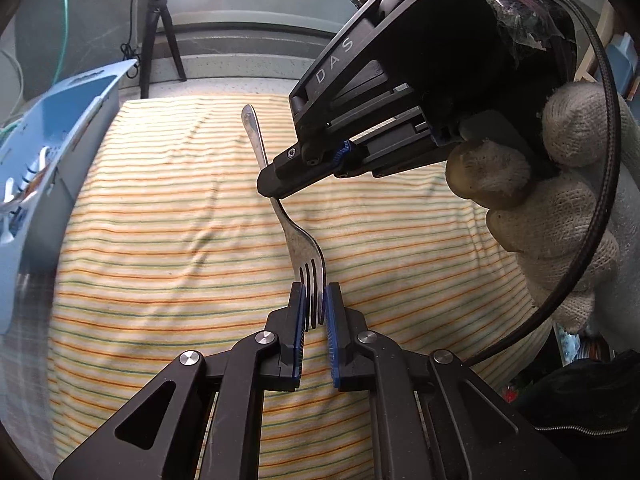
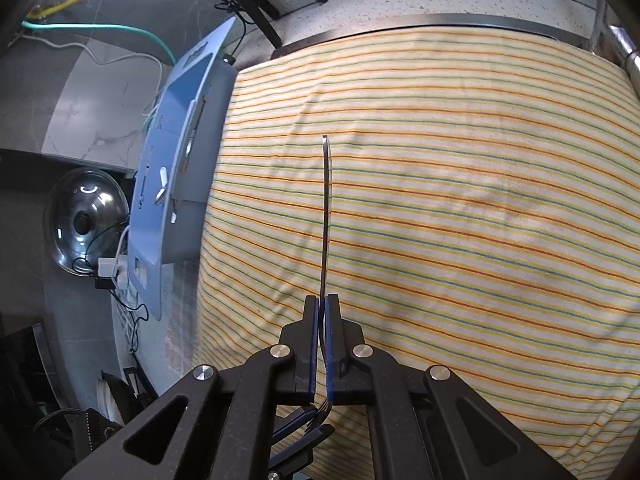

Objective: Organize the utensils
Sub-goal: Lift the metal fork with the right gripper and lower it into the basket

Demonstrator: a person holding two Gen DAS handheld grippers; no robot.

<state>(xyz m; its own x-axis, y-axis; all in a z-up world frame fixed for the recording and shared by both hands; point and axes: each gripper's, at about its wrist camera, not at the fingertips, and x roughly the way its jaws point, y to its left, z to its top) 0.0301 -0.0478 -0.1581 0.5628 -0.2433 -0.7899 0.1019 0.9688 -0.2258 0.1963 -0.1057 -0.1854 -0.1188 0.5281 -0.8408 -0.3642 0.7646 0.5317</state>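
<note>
A steel fork [image 1: 294, 232] is held in the air above the striped cloth [image 1: 180, 280]. My left gripper [image 1: 316, 312] has its blue pads on either side of the fork's tines and looks shut on them. My right gripper [image 1: 272, 190], held by a gloved hand [image 1: 560, 208], is shut on the fork's handle near the neck. In the right wrist view the fork [image 2: 326, 220] shows edge-on, rising from between the shut pads of my right gripper [image 2: 322, 320]; the left gripper's blue pads [image 2: 296, 420] show below at the tines.
A blue utensil tray [image 1: 48, 148] holding white and other utensils stands at the cloth's left edge; it also shows in the right wrist view [image 2: 176, 152]. A tripod [image 1: 160, 32] stands behind. A steel pot lid [image 2: 86, 220] lies lower, left of the table.
</note>
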